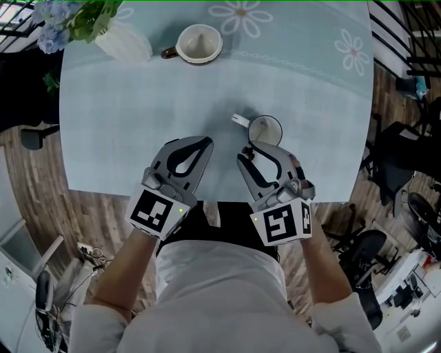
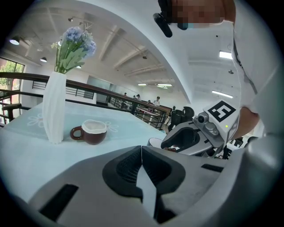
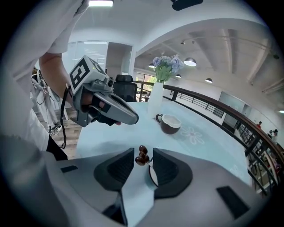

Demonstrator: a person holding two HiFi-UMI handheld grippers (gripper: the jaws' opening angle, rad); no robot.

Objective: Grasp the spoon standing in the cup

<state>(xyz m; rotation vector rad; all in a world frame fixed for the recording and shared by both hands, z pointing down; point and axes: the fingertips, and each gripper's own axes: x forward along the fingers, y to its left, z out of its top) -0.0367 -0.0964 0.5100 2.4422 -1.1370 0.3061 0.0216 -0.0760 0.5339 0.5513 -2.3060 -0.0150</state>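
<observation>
Between the parted jaws of the right gripper (image 1: 252, 153), the knobbly brown top of the spoon (image 3: 142, 156) stands up out of a white cup (image 1: 265, 128), with a gap showing on either side of it in the right gripper view, so the pads do not press on it. The cup sits near the front edge of the worktop (image 1: 138, 117), which is covered by a pale blue cloth with white flower prints, and its handle points to the upper left in the head view. The right gripper tilts down over the cup's near rim. Just beside it, the left gripper (image 2: 141, 153) hangs over bare cloth with its jaws pressed together and nothing between them. Well apart, at the far side of the worktop, a brown cup (image 1: 200, 43) with a white inside stands next to a white vase (image 1: 124, 41) holding blue flowers (image 1: 72, 17). The person, in a white shirt, stands at the front edge over a wood floor (image 1: 89, 220).
</observation>
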